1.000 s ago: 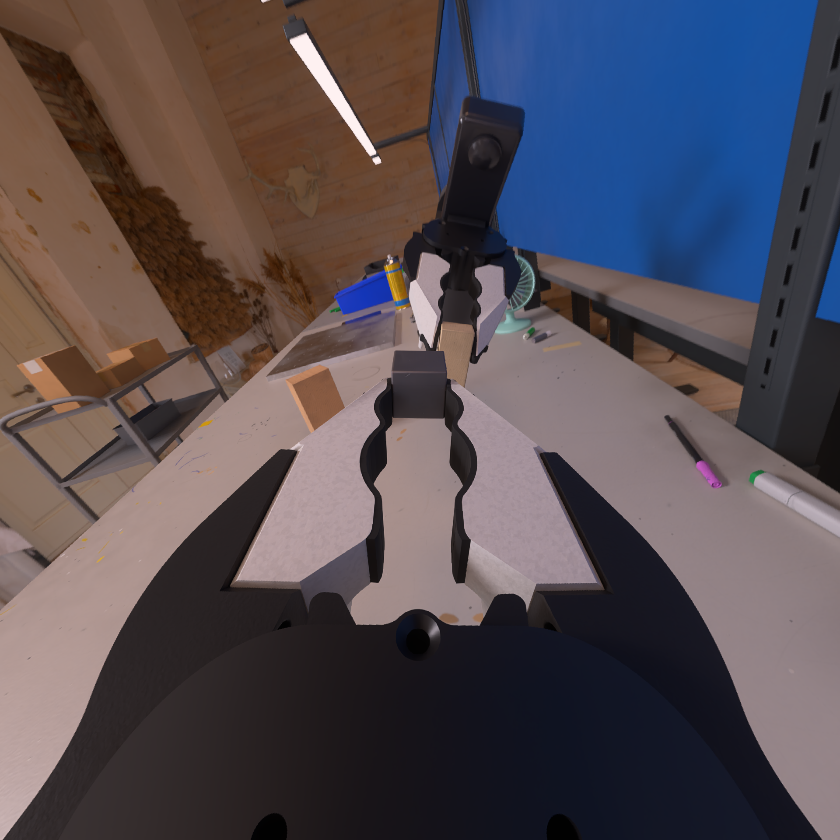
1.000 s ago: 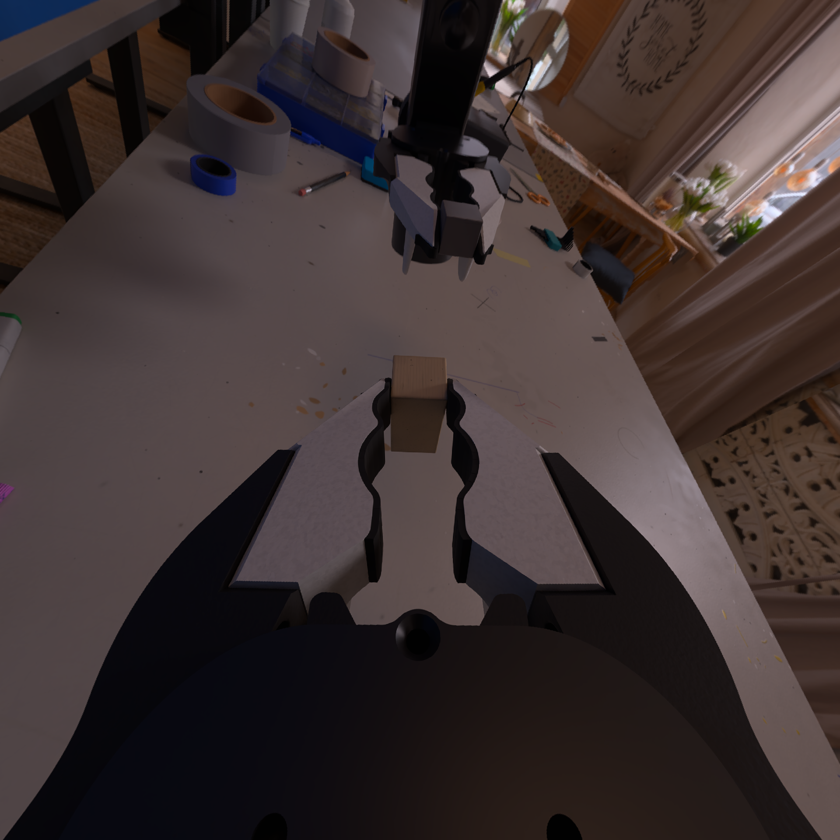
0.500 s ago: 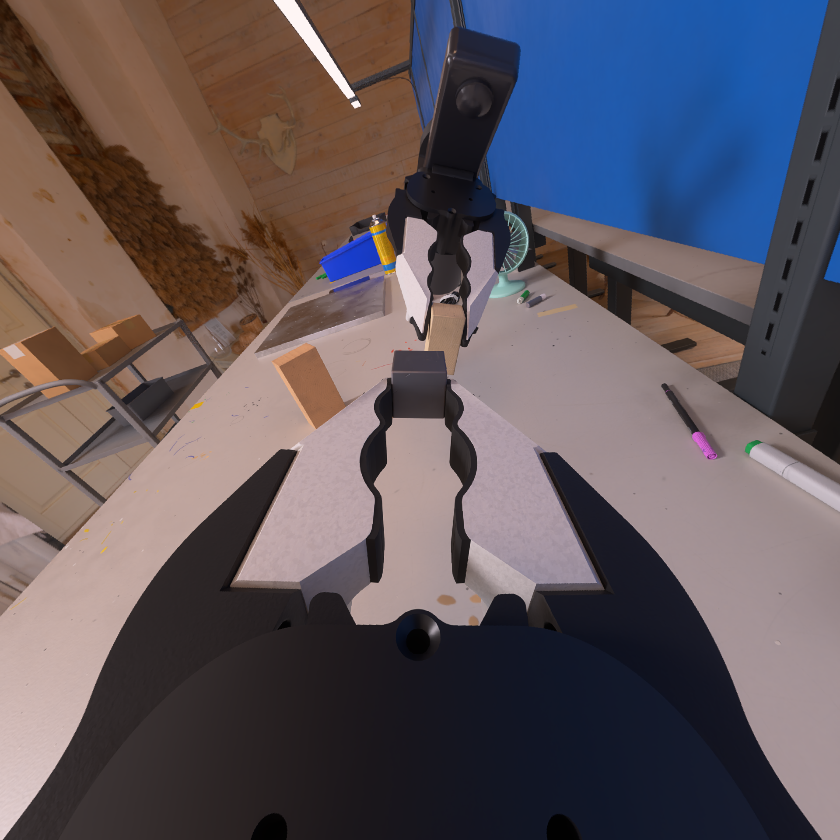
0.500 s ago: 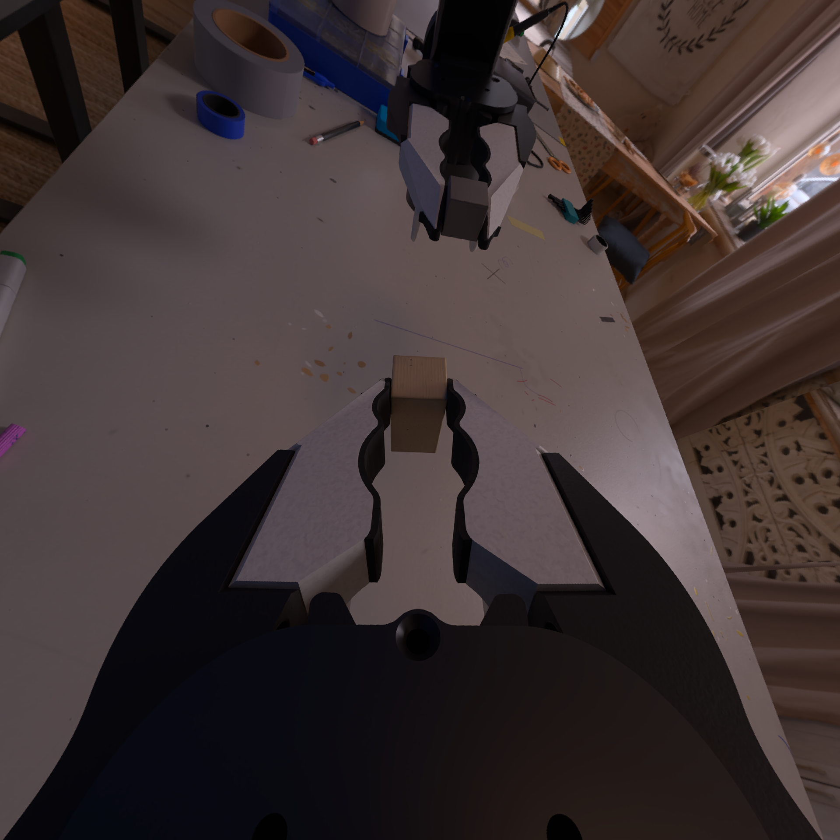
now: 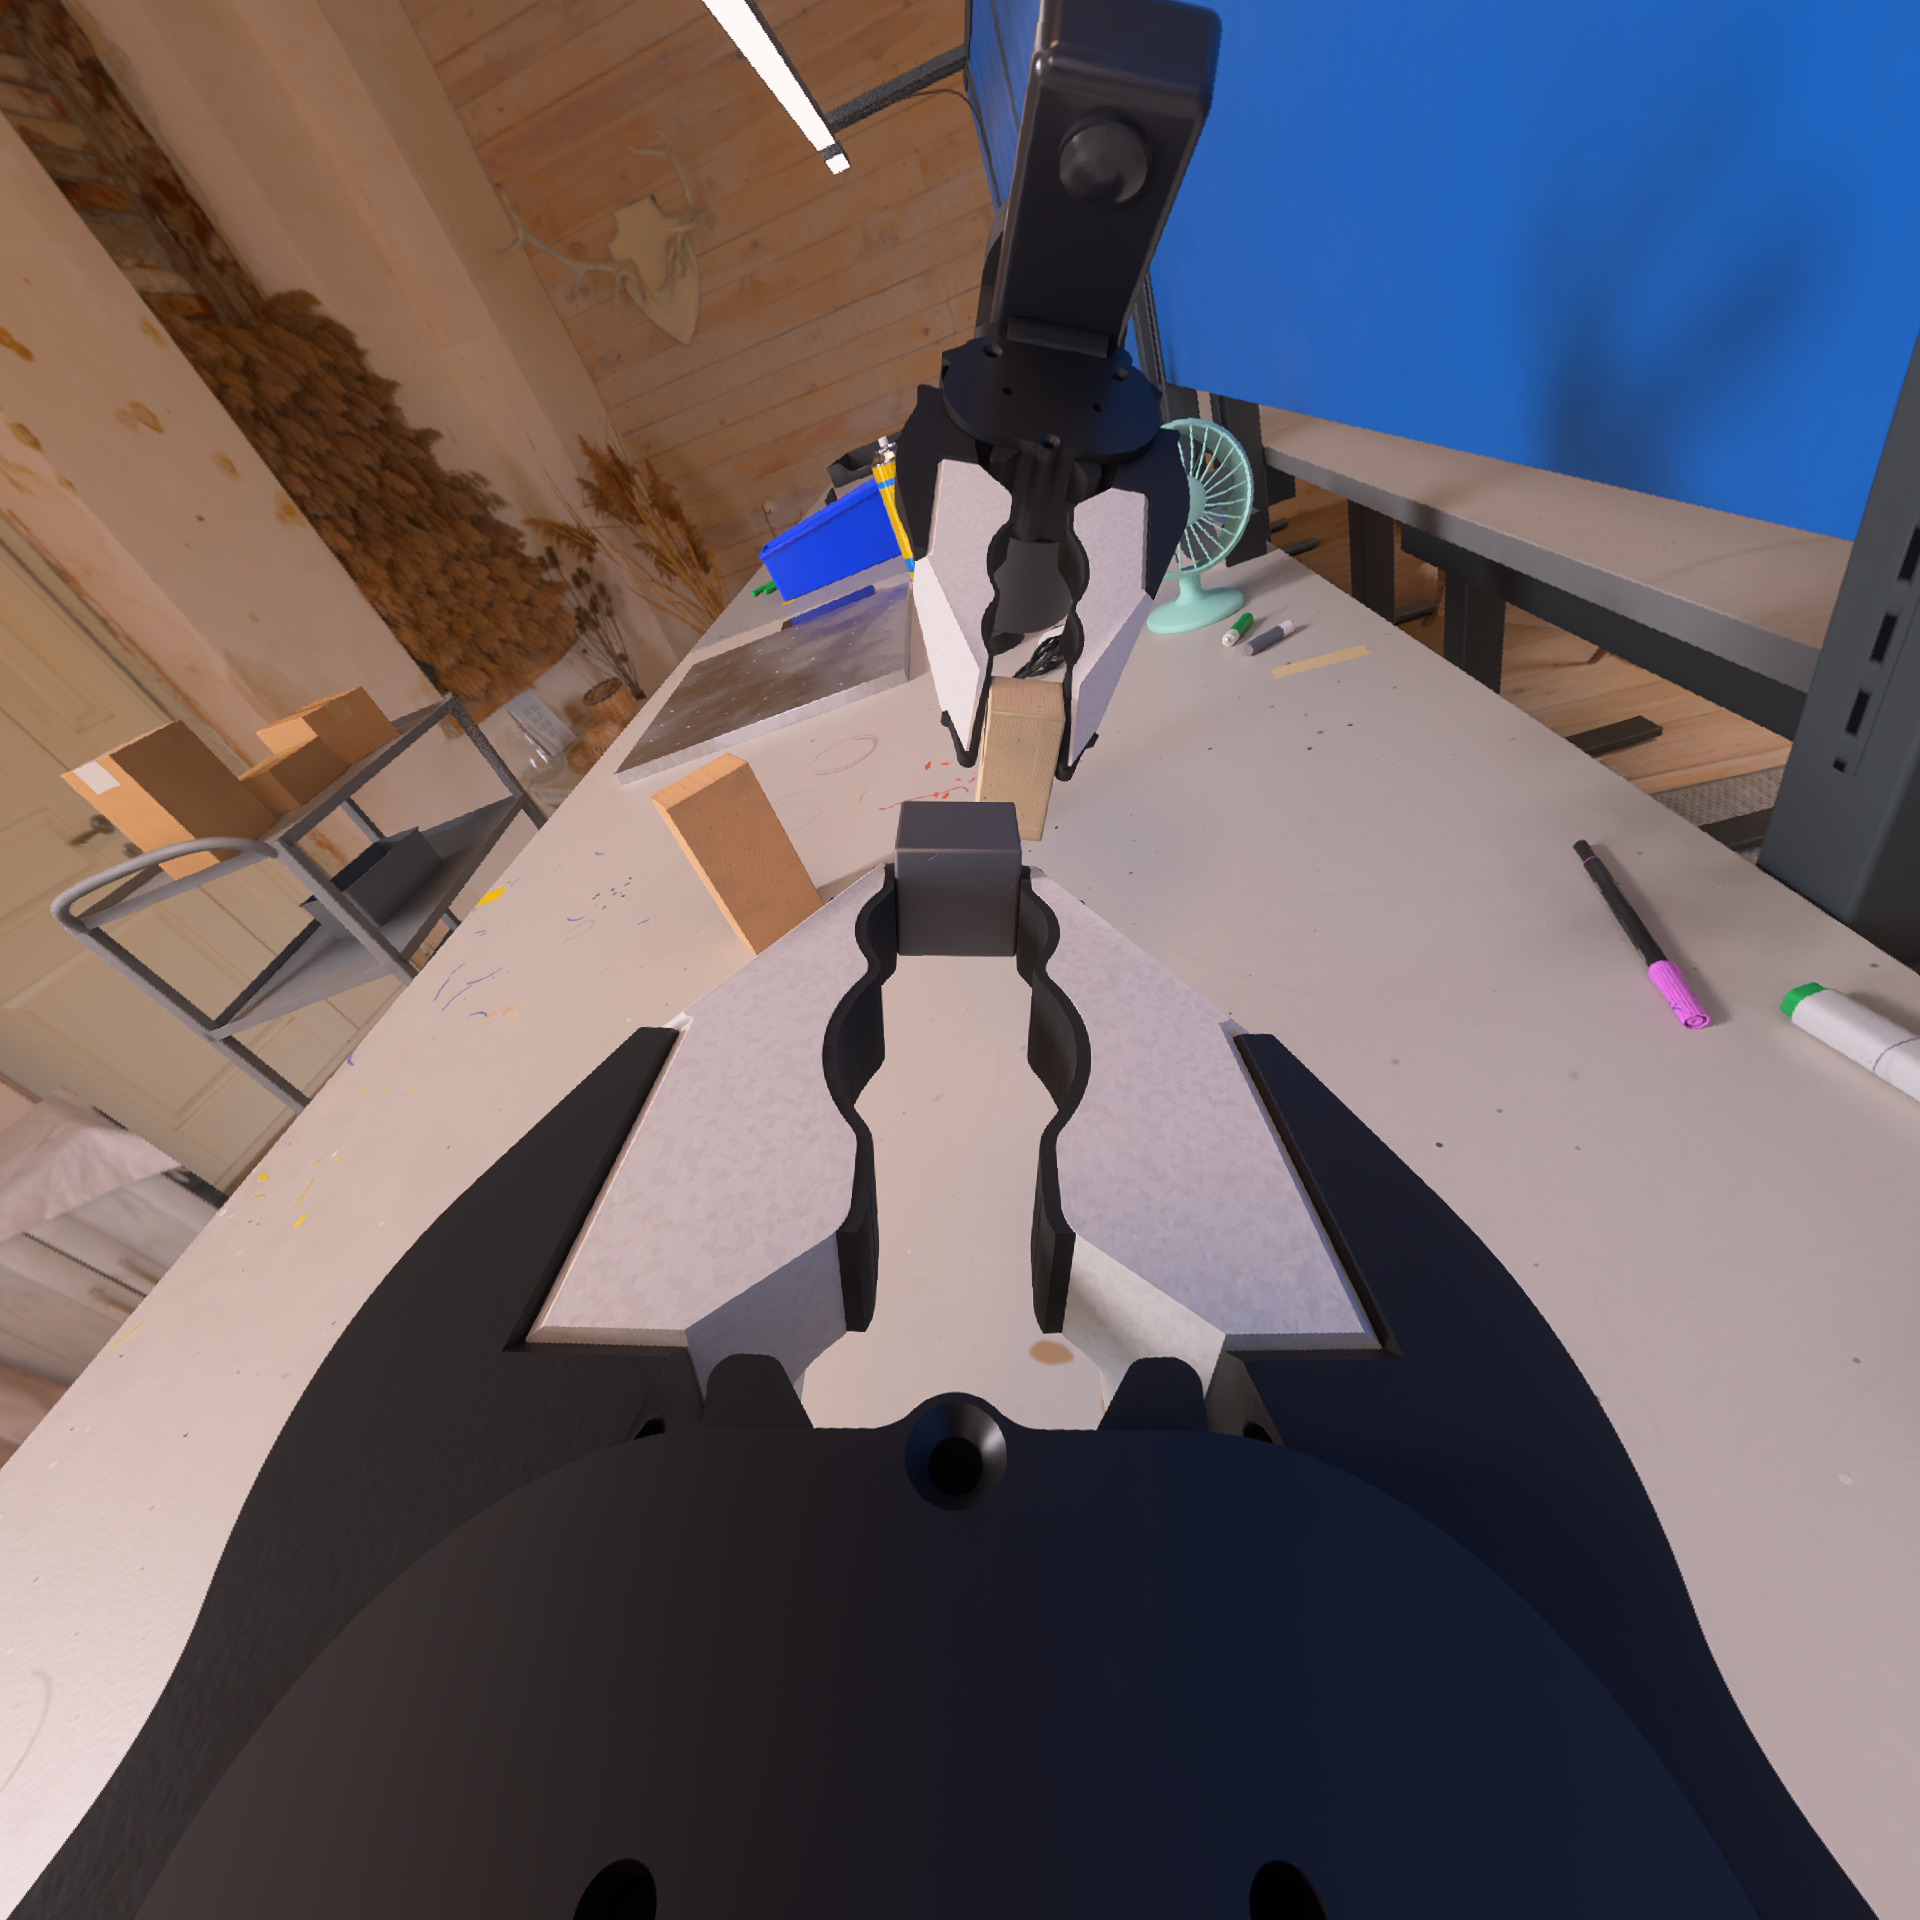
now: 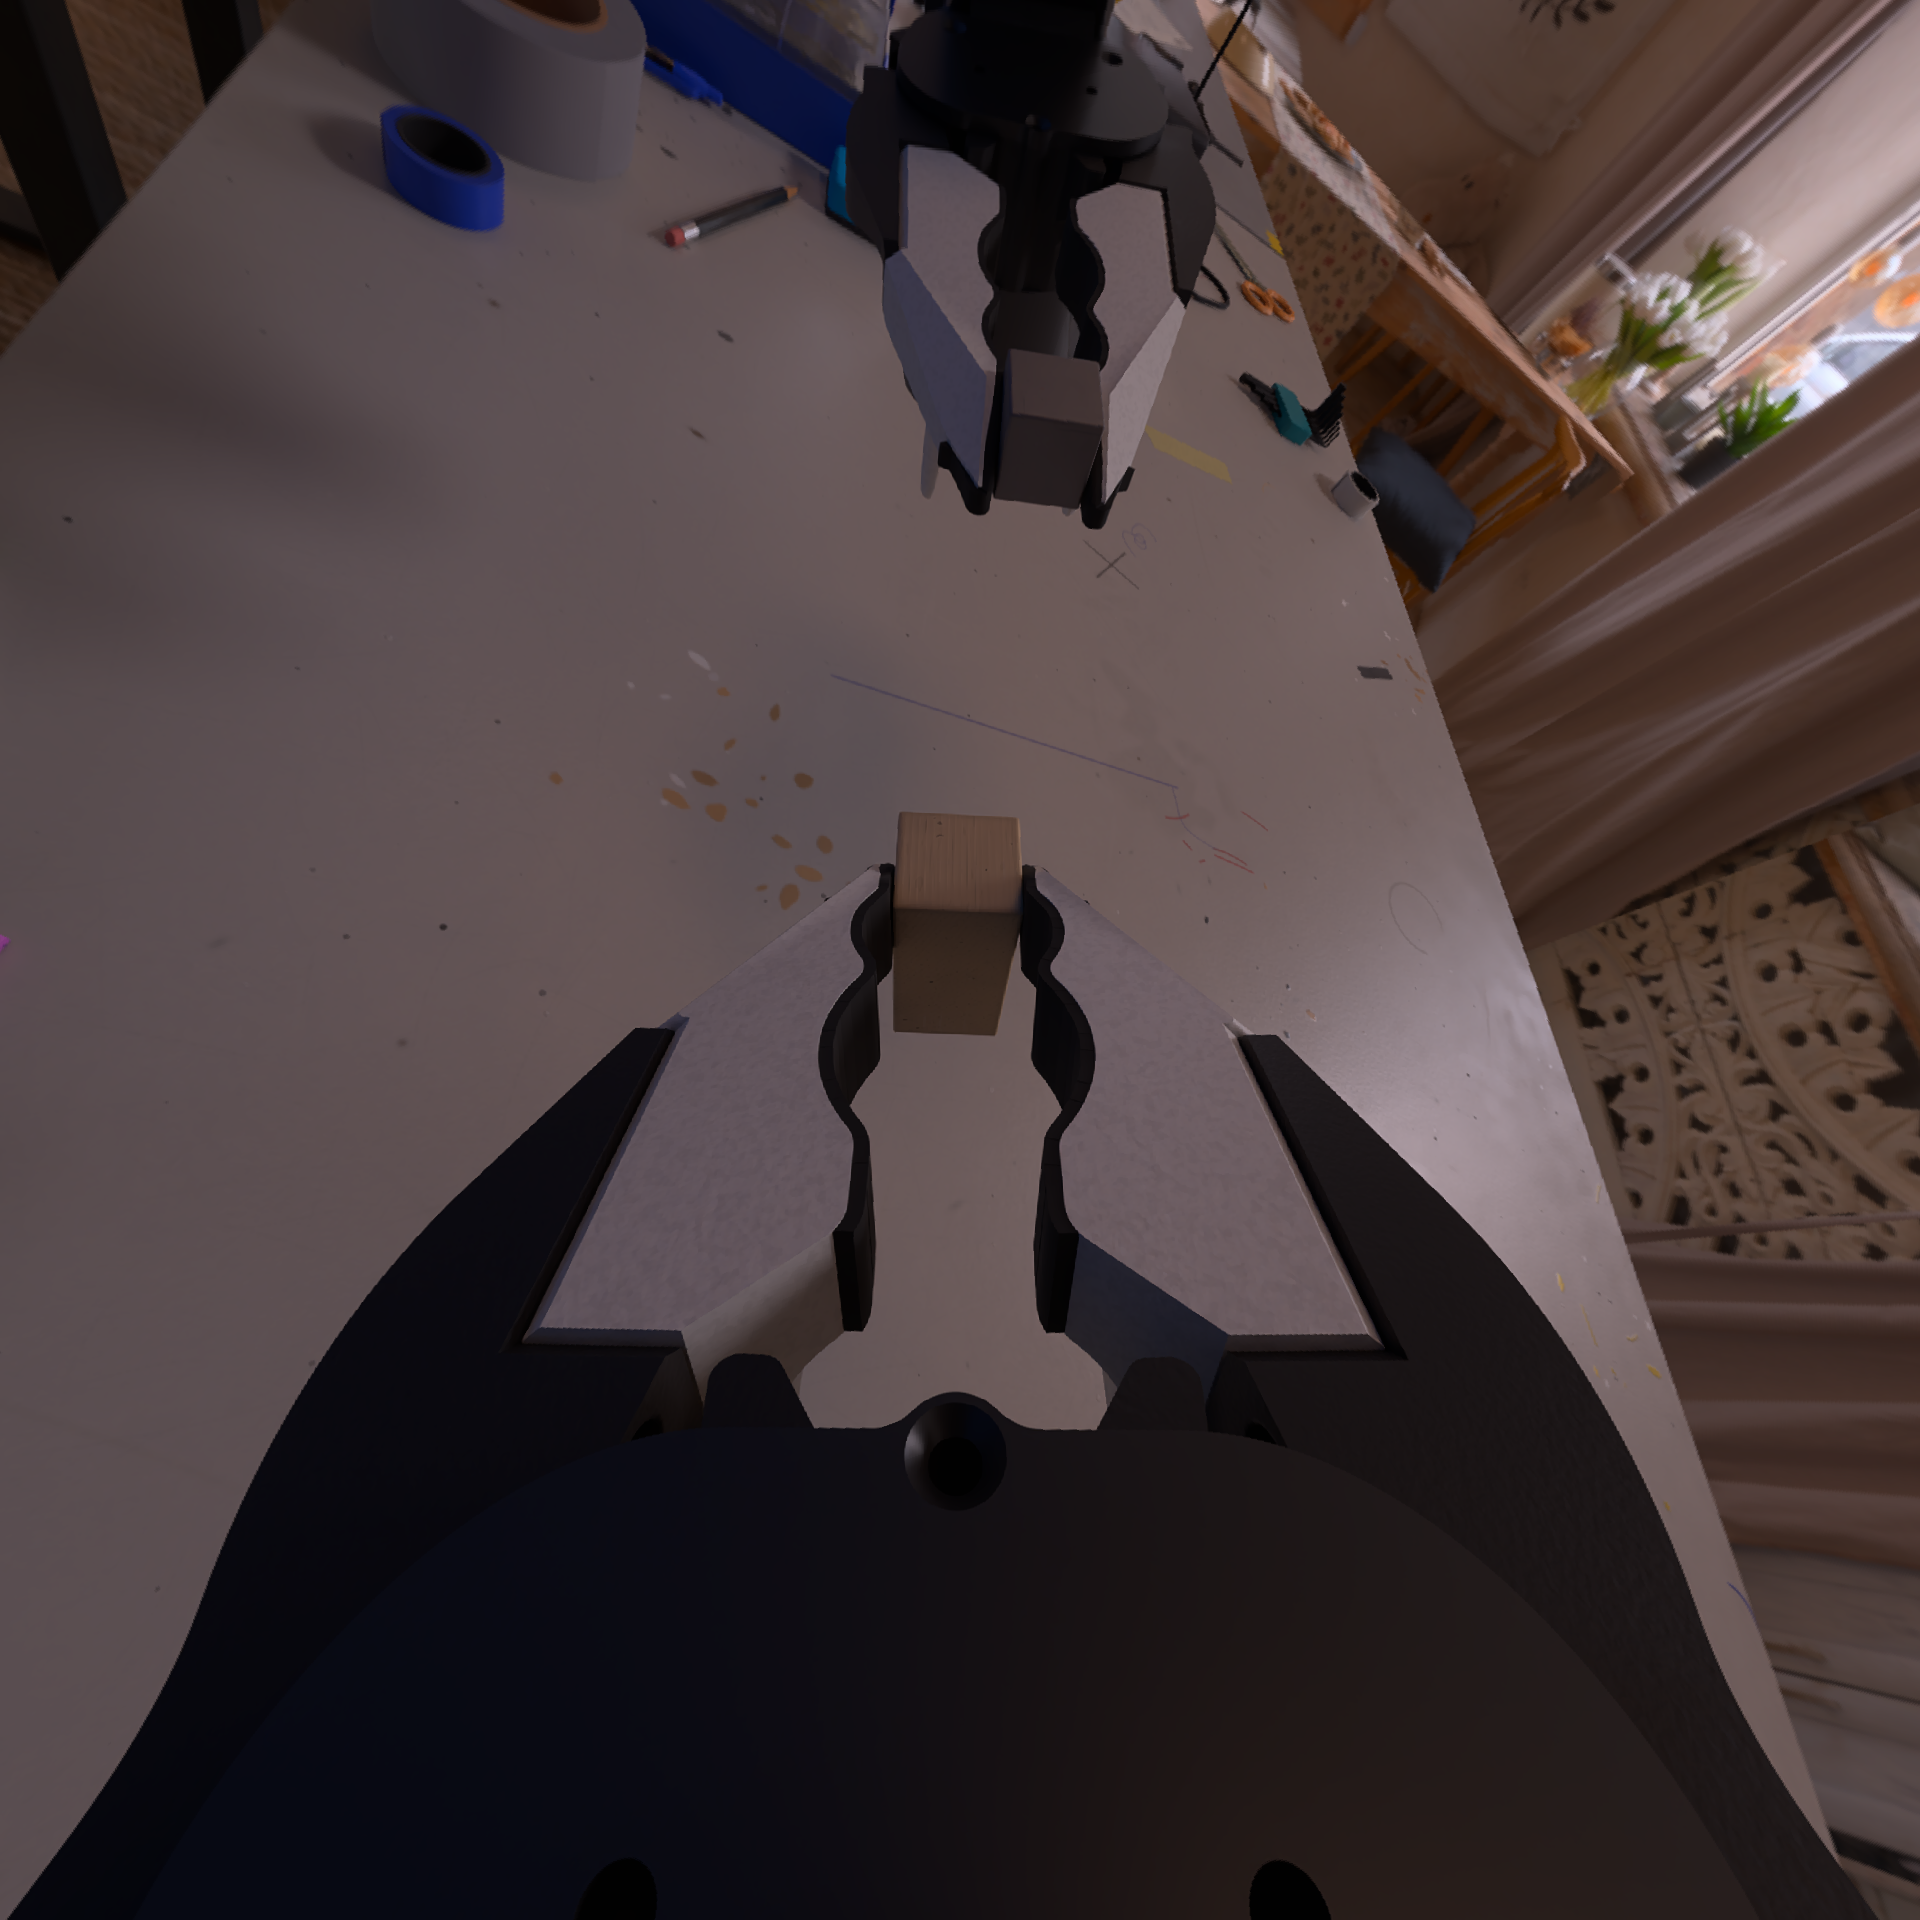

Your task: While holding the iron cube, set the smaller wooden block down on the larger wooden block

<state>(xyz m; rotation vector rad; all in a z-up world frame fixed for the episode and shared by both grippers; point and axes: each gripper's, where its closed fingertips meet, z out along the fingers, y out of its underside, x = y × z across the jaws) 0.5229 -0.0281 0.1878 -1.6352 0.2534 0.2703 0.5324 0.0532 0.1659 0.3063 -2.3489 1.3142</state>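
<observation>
My left gripper point(image 5: 957, 883) is shut on the dark grey iron cube point(image 5: 956, 875) and holds it above the table. It also shows in the right wrist view point(image 6: 1044, 499), facing me with the cube point(image 6: 1047, 428). My right gripper point(image 6: 957, 883) is shut on the small pale wooden block point(image 6: 954, 925), above the table. In the left wrist view it point(image 5: 1023, 764) hangs just beyond my cube with the block point(image 5: 1020, 753). The larger wooden block point(image 5: 732, 847) stands on the table to the left of both grippers; the right wrist view does not show it.
On the table point(image 5: 1351, 987): a grey plate point(image 5: 769, 681), blue bin point(image 5: 826, 551), mint fan point(image 5: 1205, 540), purple-capped pen point(image 5: 1636, 935), green-capped marker point(image 5: 1855, 1034). A cart point(image 5: 281, 883) stands off the left edge. Opposite end: grey tape roll point(image 6: 530, 73), blue tape roll point(image 6: 442, 166), pencil point(image 6: 727, 216).
The two grippers have come closer together; each looms larger in the other's view. The larger wooden block now sits nearer my left gripper's left finger. Both grips are unchanged.
</observation>
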